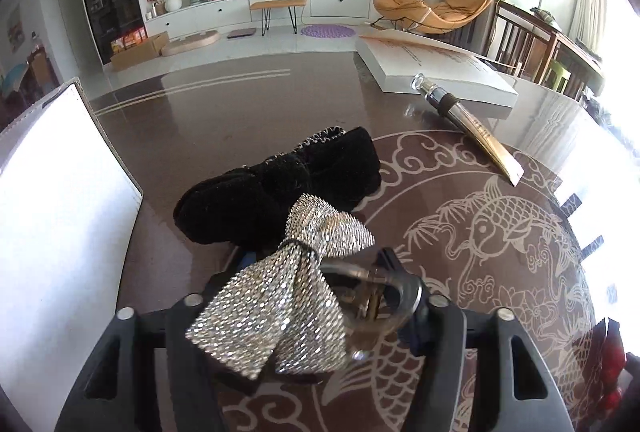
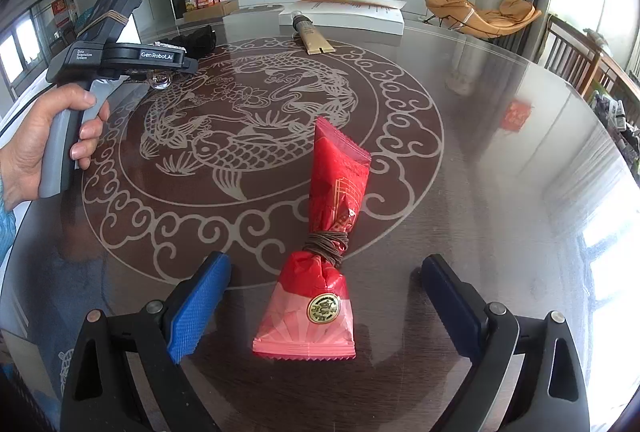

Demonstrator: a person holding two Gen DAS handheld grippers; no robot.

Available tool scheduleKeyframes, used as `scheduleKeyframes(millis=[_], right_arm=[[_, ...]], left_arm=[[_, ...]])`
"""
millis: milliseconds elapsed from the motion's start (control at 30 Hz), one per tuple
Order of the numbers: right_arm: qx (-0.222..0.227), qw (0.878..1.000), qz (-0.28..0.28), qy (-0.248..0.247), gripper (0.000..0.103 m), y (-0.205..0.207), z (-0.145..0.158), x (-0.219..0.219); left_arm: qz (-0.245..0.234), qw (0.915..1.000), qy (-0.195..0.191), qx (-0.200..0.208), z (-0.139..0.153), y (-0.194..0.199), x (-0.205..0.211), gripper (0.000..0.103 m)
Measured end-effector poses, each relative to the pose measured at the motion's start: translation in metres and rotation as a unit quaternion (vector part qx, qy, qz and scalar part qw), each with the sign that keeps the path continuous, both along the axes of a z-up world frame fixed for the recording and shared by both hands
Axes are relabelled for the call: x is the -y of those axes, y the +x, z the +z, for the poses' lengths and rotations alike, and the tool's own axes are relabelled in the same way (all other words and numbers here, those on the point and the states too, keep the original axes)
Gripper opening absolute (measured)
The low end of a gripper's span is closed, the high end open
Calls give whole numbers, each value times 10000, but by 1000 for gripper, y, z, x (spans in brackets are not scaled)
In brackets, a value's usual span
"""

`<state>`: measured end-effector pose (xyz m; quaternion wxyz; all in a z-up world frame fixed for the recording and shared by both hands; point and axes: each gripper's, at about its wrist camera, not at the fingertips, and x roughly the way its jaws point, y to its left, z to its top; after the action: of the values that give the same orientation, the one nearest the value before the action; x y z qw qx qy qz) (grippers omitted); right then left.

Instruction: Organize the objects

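Observation:
My left gripper (image 1: 320, 272) is shut on a silver sparkly bow hair clip (image 1: 288, 284), whose clear claw (image 1: 376, 296) sits against the right finger; the left pad is mostly hidden behind the bow. Just beyond it a black velvet bow (image 1: 280, 188) lies on the table. A gold tube (image 1: 468, 124) rests further back, against a white flat box (image 1: 432, 68). My right gripper (image 2: 324, 296) stands open on either side of a red wrapped packet (image 2: 324, 272) tied with brown cord, its pads (image 2: 200, 304) clear of the wrapper.
The round dark table (image 2: 500, 160) has a pale fish pattern under glass. A tall white box (image 1: 60, 212) stands at its left edge. A hand (image 2: 48, 144) grips the left gripper's handle. Wooden chairs (image 2: 576, 56) stand beyond the right rim.

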<state>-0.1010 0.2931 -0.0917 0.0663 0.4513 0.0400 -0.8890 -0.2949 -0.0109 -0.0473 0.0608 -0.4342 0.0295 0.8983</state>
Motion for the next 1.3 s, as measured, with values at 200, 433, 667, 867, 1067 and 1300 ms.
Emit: scheduleKeyframes(millis=[200,433,667,867,1067,1300], right_arm=[[-1,10000,-1,0,96,0,0,0],[0,10000,-1,0,97,0,0,0],[0,10000,-4,1,97,0,0,0],[2,10000,-7,5,97,0,-1,0],[25,10000,28,2,100,0,-1,2],[24,10000,28,0,100,0,-1,2]], left_arm=[[-7,10000,65,10,3,70,-16,55],[-140,9999,-36,6,3,189,-61,60],[1,9996,-53,289,-6,188,-60,103],[1,9996,-63,277,-6,189,-62,103],[1,9996,-57,277,-6,190,-62,103],[2,9996,-65,274,-6,189,-62,103]])
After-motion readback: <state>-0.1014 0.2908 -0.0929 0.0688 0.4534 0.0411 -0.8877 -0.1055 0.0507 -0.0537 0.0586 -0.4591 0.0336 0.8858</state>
